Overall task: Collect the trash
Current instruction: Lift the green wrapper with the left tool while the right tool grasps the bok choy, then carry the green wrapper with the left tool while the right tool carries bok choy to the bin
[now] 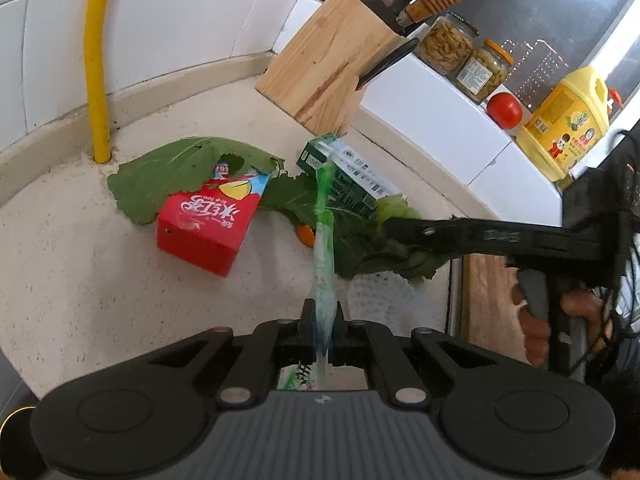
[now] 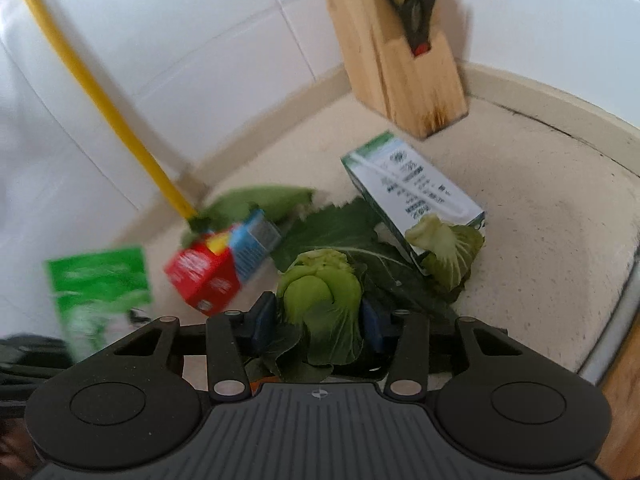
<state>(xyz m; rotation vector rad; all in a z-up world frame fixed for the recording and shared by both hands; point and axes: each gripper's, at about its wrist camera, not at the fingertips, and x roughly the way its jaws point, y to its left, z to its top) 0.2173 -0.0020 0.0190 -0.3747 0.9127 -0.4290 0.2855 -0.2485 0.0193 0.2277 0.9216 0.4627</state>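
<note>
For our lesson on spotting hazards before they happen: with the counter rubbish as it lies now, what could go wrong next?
1. The right gripper has limp cabbage leaves between its fingers; they may tear or slip out.
2. The thin green wrapper pinched by the left gripper could slide free.
3. Lifting the leaves may drag the white box resting on them.

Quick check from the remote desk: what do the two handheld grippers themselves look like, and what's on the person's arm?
Both grippers, left gripper and right gripper, have matte black bodies, ribbed grey top plates with a small crosshair mark, round side discs and silver pivot pins. The right one's finger pads are dark blue. The sleeve is black; thin dark cables trail beside it.
</note>
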